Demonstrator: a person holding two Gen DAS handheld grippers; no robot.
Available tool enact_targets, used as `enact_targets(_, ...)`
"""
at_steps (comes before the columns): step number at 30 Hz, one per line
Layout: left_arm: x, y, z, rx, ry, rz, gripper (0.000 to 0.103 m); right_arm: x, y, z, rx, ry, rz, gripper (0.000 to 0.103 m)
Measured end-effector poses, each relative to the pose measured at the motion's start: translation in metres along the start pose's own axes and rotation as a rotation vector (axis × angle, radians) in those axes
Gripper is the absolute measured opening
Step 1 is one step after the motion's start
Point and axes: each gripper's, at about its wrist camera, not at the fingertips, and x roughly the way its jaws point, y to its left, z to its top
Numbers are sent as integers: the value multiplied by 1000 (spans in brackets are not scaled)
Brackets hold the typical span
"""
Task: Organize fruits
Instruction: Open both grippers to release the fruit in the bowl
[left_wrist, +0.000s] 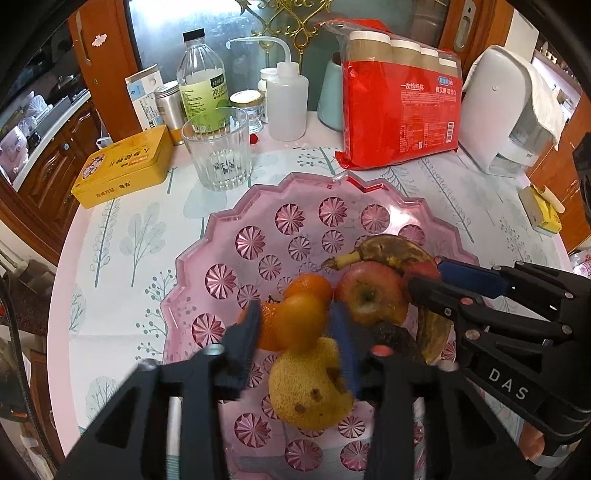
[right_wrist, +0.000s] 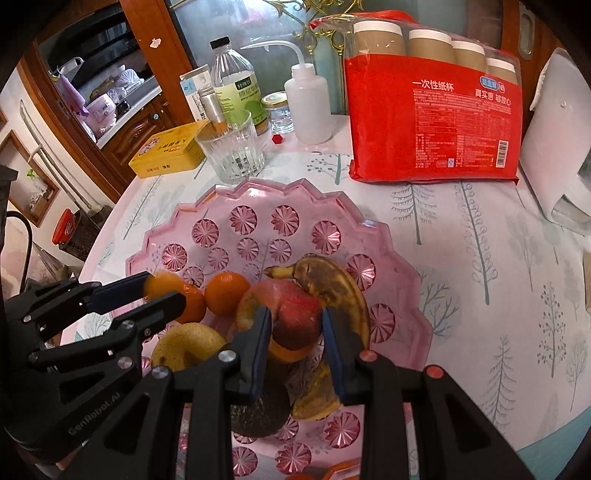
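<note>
Your left hand-held gripper (left_wrist: 295, 328) sits low centre in the left wrist view, its blue pads on either side of an orange (left_wrist: 297, 321); the pads look to touch its sides, clamped on it. In the right wrist view that same orange (right_wrist: 162, 290) appears at mid-left, blurred, between the left tool's fingers. Your right hand-held gripper (right_wrist: 295, 332) is low centre in its own view, fingers set against both sides of the red apple (right_wrist: 295, 314); it looks closed on the fruit. From the left wrist view the right tool enters from the right edge, fingers (left_wrist: 472, 277) by the apple (left_wrist: 369, 295). All the fruit lies in the pink dish (right_wrist: 258, 195) on the table (right_wrist: 480, 258). A second orange (right_wrist: 226, 293) rests just left of the apple. A browned banana (right_wrist: 328, 280) curves round the apple's right side, touching it. A yellow pear (left_wrist: 310, 387) lies at the dish's near edge, under the held orange. A dark avocado (right_wrist: 258, 417) sits below the apple. Beyond the dish, upper frame: a drinking glass (left_wrist: 218, 147), a yellow tin (left_wrist: 125, 170), a red pack of paper cups (left_wrist: 399, 103).
</note>
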Motion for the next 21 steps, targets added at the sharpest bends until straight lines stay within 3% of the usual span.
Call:
enact_targets(1, -2, 0, 0, -2, -7, 9, 60, -2, 0, -1, 2, -1, -2, 37)
enact_targets(8, -15, -2, -2, -6, -25, 42, 75, -11, -6, -3, 19, -9, -10, 41)
enact_targets(21, -43, -8, -11, -10, -39, 72, 81, -34, -2, -10, 5, -26, -7, 42)
